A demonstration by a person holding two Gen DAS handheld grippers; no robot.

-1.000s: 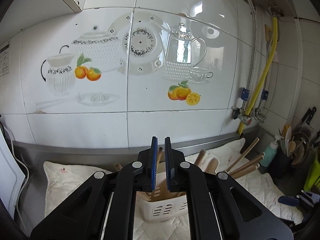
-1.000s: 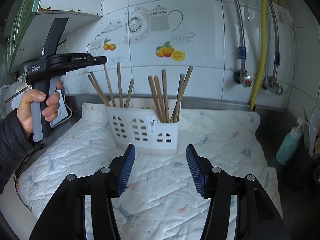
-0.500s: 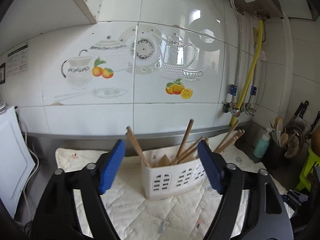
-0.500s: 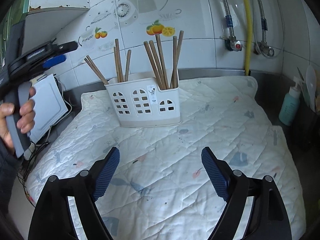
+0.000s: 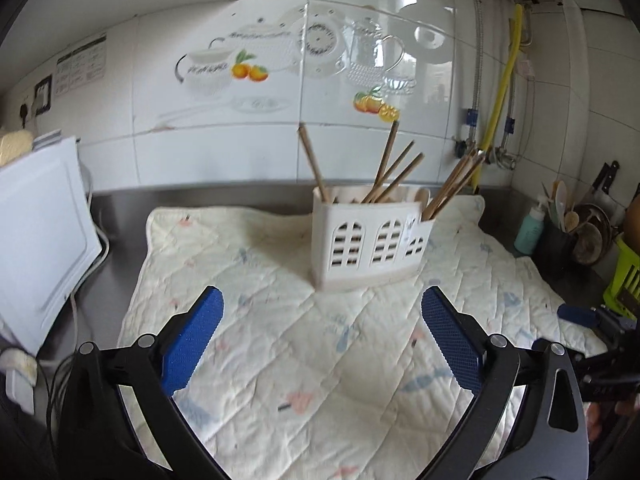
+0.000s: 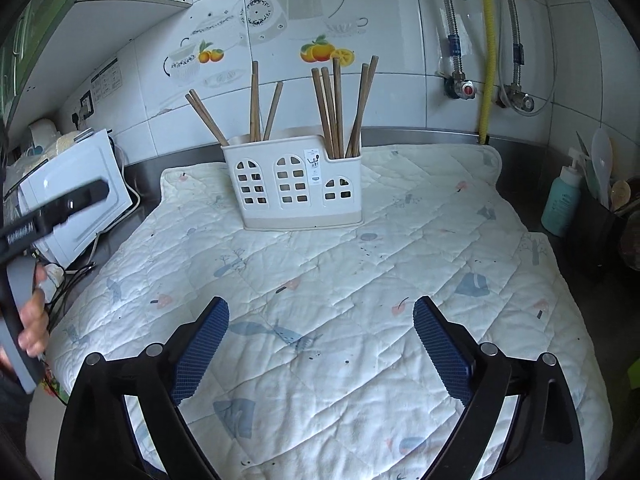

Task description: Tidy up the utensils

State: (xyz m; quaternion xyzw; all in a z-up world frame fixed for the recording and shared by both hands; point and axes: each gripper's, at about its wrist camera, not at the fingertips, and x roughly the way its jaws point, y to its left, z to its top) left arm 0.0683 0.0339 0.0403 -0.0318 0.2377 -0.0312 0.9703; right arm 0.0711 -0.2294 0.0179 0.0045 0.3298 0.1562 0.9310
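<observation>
My left gripper (image 5: 322,334) and right gripper (image 6: 321,344) have just spread their fingers, both empty. The wooden chopsticks (image 6: 334,108) all stand in the white plastic caddy (image 6: 294,182) on the quilted mat (image 6: 360,280); I judge sorting finished.

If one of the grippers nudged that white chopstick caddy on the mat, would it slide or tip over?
The white caddy looks like thin, perforated plastic, so probably light and easy to shove. Tall chopsticks lean above its rim, so a high push might tip it. The quilted mat under it would likely drag rather than let it slide.
</observation>
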